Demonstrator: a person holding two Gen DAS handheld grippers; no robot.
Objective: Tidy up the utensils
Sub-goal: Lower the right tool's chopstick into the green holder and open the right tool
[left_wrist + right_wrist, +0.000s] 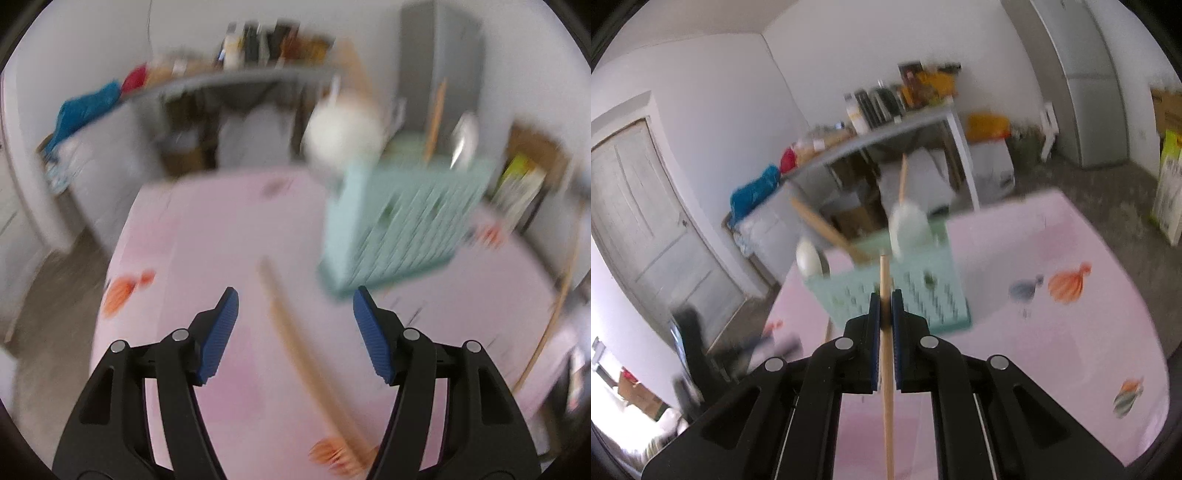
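Note:
A mint-green slotted utensil holder stands on the pink table; it also shows in the right wrist view. It holds a white ladle, a metal spoon and a wooden stick. A wooden chopstick lies on the table between my left gripper's open jaws, blurred. My right gripper is shut on a wooden chopstick, held in front of the holder.
A grey shelf table with bottles and bags stands behind the pink table. A grey fridge is at the back right. A door is on the left. Cardboard boxes sit by the wall.

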